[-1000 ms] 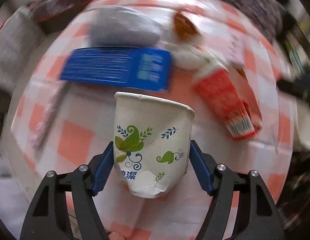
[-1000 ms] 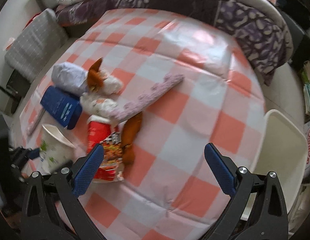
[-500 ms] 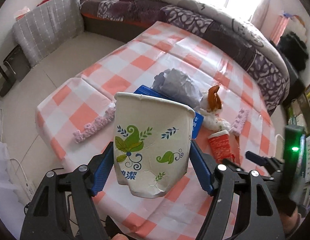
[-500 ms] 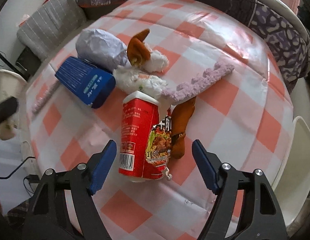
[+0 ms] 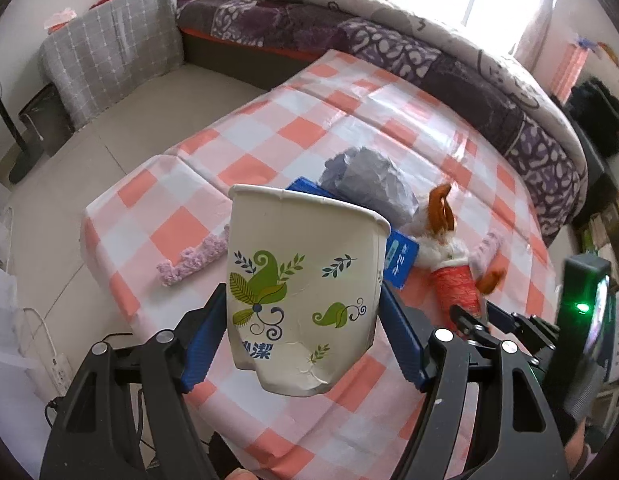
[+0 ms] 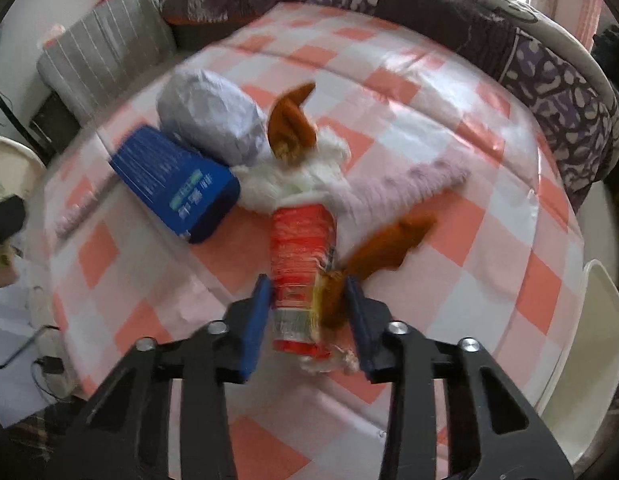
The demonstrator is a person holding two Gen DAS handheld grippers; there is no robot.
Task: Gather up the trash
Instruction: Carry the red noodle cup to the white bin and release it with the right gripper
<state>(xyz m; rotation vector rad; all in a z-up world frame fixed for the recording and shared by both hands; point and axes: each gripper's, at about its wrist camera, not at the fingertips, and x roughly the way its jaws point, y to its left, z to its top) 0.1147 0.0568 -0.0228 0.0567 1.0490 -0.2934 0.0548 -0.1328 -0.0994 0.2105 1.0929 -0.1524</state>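
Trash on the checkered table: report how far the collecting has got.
Done: nothing visibly binned; no bin shows. In hand: the left gripper holds the dented paper cup clear of the table; the right gripper, jaws just closing, clamps the red carton lying on the cloth. Left: blue box, crumpled paper ball, white tissue wad, brown peels.

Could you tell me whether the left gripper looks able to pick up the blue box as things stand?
Probably not: the left gripper is already shut on the paper cup, which also hangs in front of the blue box.
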